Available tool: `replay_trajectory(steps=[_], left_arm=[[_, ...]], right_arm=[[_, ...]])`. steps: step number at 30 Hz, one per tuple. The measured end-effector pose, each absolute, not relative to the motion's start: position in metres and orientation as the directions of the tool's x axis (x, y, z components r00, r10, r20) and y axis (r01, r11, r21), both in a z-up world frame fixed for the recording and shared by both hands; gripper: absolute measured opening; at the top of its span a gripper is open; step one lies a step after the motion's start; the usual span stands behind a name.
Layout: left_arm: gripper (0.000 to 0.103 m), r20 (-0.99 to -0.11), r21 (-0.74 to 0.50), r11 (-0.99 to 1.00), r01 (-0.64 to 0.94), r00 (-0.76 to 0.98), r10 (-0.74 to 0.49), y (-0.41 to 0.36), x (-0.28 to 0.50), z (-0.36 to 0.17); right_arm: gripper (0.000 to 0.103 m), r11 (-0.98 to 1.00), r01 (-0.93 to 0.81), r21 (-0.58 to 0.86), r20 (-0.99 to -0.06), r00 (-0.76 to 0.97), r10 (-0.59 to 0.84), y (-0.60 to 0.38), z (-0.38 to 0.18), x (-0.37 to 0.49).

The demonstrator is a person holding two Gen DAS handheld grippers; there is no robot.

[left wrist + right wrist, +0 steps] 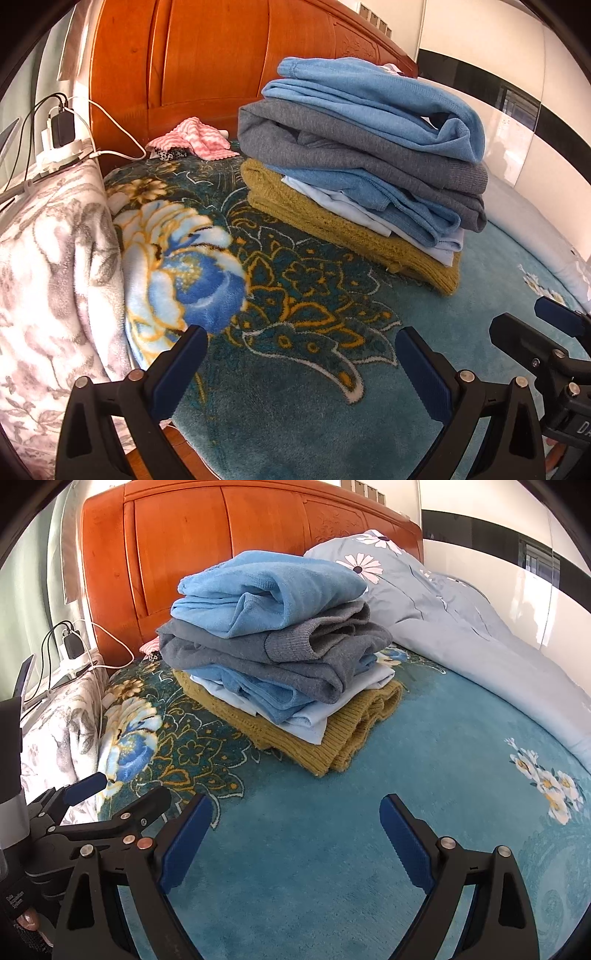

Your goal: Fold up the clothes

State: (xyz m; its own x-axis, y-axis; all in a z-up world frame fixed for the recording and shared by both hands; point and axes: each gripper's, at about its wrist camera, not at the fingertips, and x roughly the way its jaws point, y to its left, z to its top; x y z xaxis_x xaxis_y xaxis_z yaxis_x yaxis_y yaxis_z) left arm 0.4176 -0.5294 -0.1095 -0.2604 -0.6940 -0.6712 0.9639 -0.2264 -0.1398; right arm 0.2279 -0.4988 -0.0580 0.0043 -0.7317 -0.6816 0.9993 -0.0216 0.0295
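A stack of folded clothes sits on the teal blanket near the headboard: a blue fleece top, a grey sweater, more blue and pale pieces, and a mustard knit at the bottom. The stack also shows in the right wrist view. My left gripper is open and empty, low over the blanket in front of the stack. My right gripper is open and empty beside it; it also shows at the right edge of the left wrist view.
An orange wooden headboard stands behind. A pink striped cloth lies by it. A grey floral blanket and a charger with cables are at the left. A pale floral duvet lies at the right.
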Motion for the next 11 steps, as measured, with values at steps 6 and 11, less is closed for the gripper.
replay_trajectory(steps=[6, 11], left_arm=[[0.103, -0.662, -0.082, -0.224, 0.971, -0.221, -0.716, -0.5272, 0.4135, -0.1091], [0.103, -0.664, -0.083, -0.224, 0.971, -0.221, -0.714, -0.5281, 0.4142, -0.1085]], right_arm=[[0.093, -0.008, 1.0, 0.019, -0.686, 0.007, -0.728, -0.5004, -0.0591, 0.2324], [0.093, -0.002, 1.0, 0.018, -0.688, 0.011, -0.726, -0.5015, -0.0598, 0.2345]])
